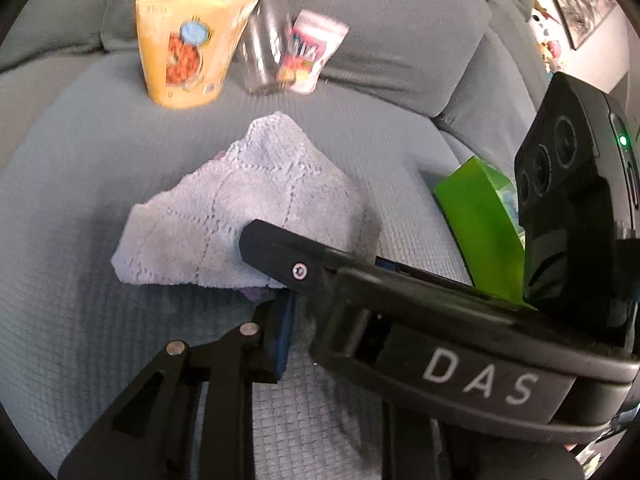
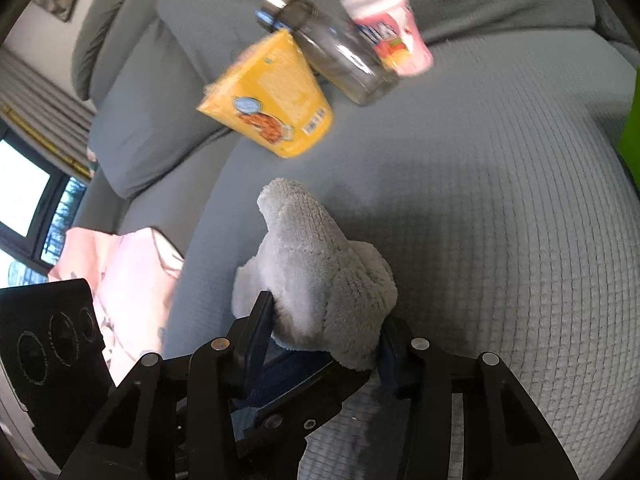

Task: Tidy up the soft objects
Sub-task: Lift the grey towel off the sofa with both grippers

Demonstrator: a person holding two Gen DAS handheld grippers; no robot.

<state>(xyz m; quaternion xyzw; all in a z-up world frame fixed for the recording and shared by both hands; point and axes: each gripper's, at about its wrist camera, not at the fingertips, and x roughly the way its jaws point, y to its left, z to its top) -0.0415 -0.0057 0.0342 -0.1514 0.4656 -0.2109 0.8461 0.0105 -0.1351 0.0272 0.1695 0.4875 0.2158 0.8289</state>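
Two grippers meet on one pale blue-grey towel [image 1: 240, 216], which sits bunched on the grey sofa seat [image 1: 72, 240] in front of the clear jar [image 1: 262, 56]. My right gripper [image 2: 324, 336] has its jaws narrowed around the towel's near end, fabric bulging up between them. My left gripper [image 1: 276, 280] touches the towel's lower edge beside the right one; I see one blue-padded finger there, but I cannot tell whether it is clamped. Just left of the jar leans a yellow pouch [image 1: 188, 48]; just right of it, a pink-and-white pouch [image 1: 312, 50]. Far right of the jar lies a green box [image 1: 480, 224]. Pink fabric [image 2: 132, 280] lies left of the towel.
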